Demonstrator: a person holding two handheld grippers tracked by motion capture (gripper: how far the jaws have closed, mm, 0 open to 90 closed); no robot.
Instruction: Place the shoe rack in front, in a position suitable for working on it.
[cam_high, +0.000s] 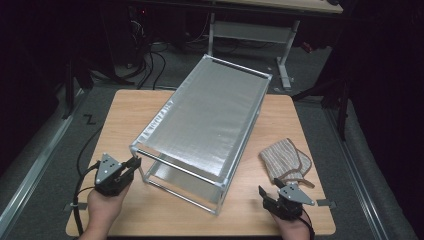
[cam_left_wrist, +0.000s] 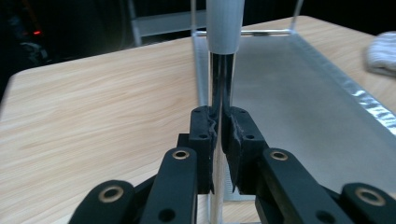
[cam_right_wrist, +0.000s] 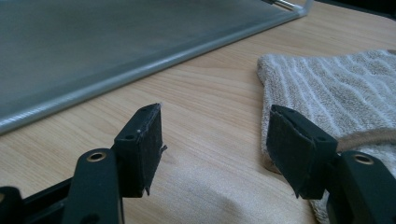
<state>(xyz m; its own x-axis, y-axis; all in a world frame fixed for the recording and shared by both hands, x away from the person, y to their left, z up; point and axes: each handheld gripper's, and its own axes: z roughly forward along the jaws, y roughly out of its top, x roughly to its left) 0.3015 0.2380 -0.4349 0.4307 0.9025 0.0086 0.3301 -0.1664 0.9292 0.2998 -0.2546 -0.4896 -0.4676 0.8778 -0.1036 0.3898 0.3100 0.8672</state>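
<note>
Tabletop rack's (cam_high: 205, 125) corner post sits inside left hand-held gripper (cam_high: 134, 163).

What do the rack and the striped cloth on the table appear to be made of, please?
The rack looks like metal: silvery tube frame with a dull grey, finely textured shelf, perhaps mesh or sheet. The left tongs are shut on its corner post. The striped cloth looks like woven terry, beige and white, with a soft looped pile.
</note>
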